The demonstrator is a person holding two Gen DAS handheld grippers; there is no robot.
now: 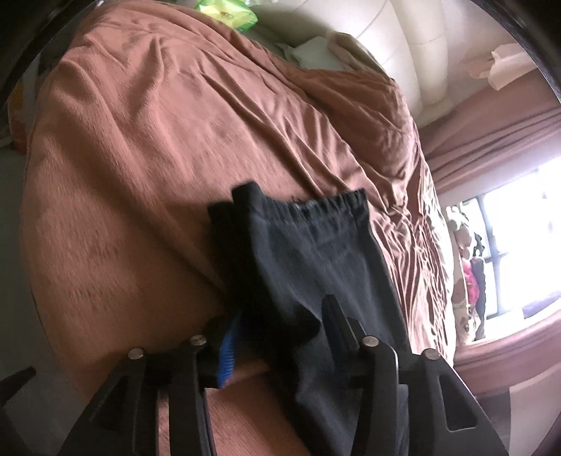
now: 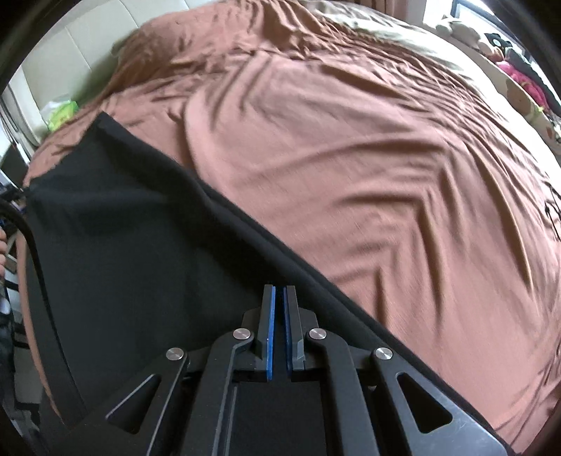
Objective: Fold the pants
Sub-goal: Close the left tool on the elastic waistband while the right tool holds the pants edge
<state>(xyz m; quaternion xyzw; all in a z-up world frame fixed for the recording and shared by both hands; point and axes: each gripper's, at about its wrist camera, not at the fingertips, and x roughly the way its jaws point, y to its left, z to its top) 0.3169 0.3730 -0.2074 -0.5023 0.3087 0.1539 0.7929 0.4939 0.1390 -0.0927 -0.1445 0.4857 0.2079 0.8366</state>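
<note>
Pants [image 1: 308, 252] are hanging over the bed [image 1: 140, 158], draped between the left tool's [image 1: 280, 322] spread fingers; whether they are pinching cloth I cannot tell. Right tool [image 2: 279, 291] is clamping nearly shut over the pants beneath it.

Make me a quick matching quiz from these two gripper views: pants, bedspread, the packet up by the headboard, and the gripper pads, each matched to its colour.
Things:
1. pants
2. bedspread
3. packet
4. pads of the right gripper

Colours:
A. blue
B. reddish brown
C. black
D. bright green

Pairs: 1-C, 2-B, 3-D, 4-A
</note>
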